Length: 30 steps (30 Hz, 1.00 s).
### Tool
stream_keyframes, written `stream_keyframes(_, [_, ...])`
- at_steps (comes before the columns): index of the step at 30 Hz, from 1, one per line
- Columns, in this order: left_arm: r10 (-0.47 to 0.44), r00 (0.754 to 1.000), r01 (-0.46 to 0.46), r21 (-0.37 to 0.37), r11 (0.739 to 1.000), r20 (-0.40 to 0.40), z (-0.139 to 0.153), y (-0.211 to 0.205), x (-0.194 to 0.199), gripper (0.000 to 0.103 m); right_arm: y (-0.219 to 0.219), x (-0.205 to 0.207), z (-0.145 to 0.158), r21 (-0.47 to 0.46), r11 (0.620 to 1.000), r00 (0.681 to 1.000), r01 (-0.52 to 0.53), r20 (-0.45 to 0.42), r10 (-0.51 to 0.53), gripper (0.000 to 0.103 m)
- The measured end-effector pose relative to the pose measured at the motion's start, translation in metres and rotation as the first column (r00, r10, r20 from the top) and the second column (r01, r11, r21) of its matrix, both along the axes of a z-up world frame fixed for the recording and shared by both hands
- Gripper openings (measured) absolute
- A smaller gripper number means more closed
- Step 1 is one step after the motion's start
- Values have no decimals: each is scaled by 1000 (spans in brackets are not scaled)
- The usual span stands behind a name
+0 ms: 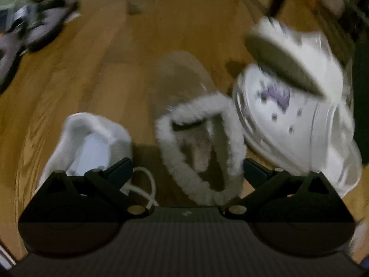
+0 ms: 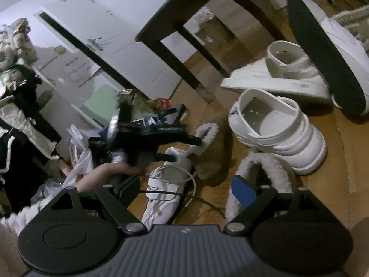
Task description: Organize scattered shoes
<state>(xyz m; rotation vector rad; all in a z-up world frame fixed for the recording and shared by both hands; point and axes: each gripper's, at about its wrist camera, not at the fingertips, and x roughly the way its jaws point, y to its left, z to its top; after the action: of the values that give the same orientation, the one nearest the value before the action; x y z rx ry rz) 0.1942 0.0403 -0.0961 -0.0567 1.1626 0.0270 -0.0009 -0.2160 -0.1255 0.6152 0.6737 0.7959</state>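
Floor (image 2: 327, 161): wood planks, warm brown, grain visible; shoes scattered across it.
Fur-lined slippers: two counted. Tan suede-like body, thick white fleece rim. One (image 1: 200, 147) lies directly between the left gripper's fingers; the second (image 2: 260, 180) lies on the floor just ahead of the right gripper.
White clogs: two counted, moulded smooth plastic, chunky ribbed soles, heel straps. Nearer one (image 2: 276, 133) upright; farther one (image 2: 274, 73) beside it, under the dark wooden chair (image 2: 184, 11).
White sneakers: two counted. One laced sneaker (image 2: 168, 184) lies flat on the floor with loose cord laces; one platform sneaker (image 2: 327, 53) is tipped on its side, dark flat sole showing.
Left gripper (image 1: 186, 168): jaws spread wide, straddling the slipper's fleece opening; pads not seen pressing on it, nothing gripped. View is motion-blurred.
Right gripper (image 2: 184, 189): fingers wide apart, nothing between them; one blue pad visible.
Person's hand (image 2: 101, 173): wrapped on the left gripper's handle, seen from the right wrist view.
Background: white door (image 2: 110, 46), pile of crumpled bags and clutter (image 2: 129, 115).
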Motion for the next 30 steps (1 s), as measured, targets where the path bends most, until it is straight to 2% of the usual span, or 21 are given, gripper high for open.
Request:
stream_keyframes(2, [5,1000,-5,-22,1000,1,-17,0,2,103,1,-2,0,1,1000,1000,-7,2,7,88])
stream_keyframes(4, [-29,999,28,-2,1000,-22,-29,-6,2,103,1,-1,-2,-13,1000,1000,1,-9,-1,88])
stream_keyframes(5, [-58,998,58,24,998,-13,-32,-11,0,97,1,-1,-4,-22,1000,1000,7,-17,-7,88])
stream_keyframes(7, [-91,996,91,9,996,3,-33,-15,-4,81,0,2,-6,-22,1000,999,12,-30,-13,88])
stream_keyframes(10, [-90,996,90,-15,996,11,-31,-14,-9,77,-4,8,-13,-7,999,997,33,-71,-33,88])
stream_keyframes(15, [-47,996,53,-80,995,72,-25,-3,-20,75,-4,13,-20,-32,998,994,55,-92,-57,88])
stream_keyframes(19, [-37,994,51,-138,989,106,-13,9,-44,72,-3,13,-21,-42,998,994,51,-93,-55,88])
stream_keyframes(21, [-38,993,58,-180,982,112,-7,18,-61,72,-3,13,-21,-42,998,994,47,-94,-51,88])
stream_keyframes(23, [-29,994,57,-279,959,102,2,37,-87,71,-3,12,-22,-40,998,994,40,-103,-43,88])
stream_keyframes(25, [-39,995,65,-308,949,90,9,49,-108,70,0,11,-21,-38,999,995,26,-100,-30,88])
stream_keyframes(28, [-87,995,99,-284,954,53,20,56,-137,71,6,11,-20,-51,999,995,5,-100,-10,88])
stream_keyframes(30, [-143,990,140,-224,964,5,22,43,-151,74,9,11,-20,-49,999,994,-8,-109,3,88])
